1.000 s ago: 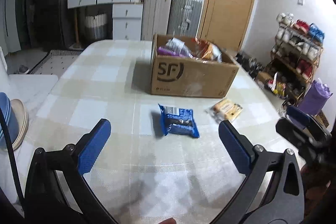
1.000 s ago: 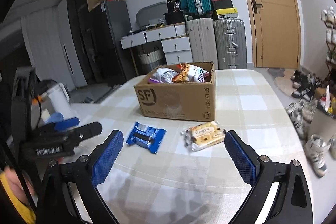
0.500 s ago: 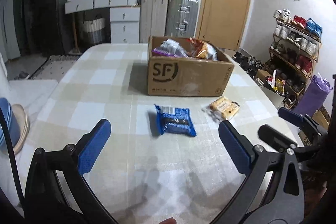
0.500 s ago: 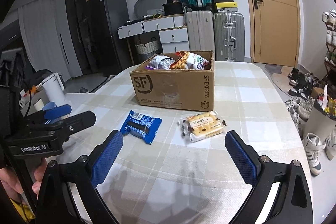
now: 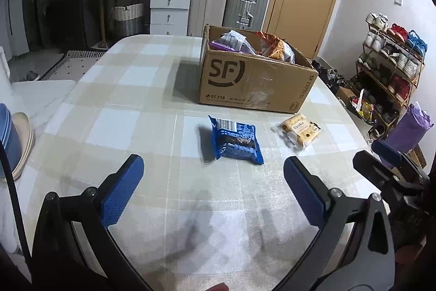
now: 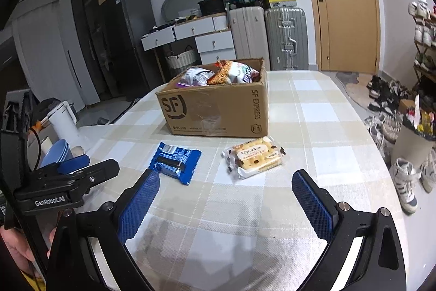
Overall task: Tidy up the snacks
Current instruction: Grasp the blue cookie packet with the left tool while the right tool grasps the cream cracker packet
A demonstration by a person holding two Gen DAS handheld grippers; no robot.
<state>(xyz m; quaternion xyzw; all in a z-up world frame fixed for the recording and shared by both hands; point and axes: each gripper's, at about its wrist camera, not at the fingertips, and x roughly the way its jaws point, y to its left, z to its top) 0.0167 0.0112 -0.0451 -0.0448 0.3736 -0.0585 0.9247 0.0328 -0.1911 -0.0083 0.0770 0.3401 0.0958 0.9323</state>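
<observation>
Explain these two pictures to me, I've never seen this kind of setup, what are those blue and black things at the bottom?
Those are hand-held tongs, one in each of a person's hands, each carrying a camera that looks out along its two blue-padded fingers. One picture is from the left tongs, the other from the right tongs. Both are open and hold nothing. On the checked table sit a cardboard box with snack bags inside, and in front of it a blue snack packet and a pale cracker packet, lying apart. Each camera also catches the other tongs at its edge.
</observation>
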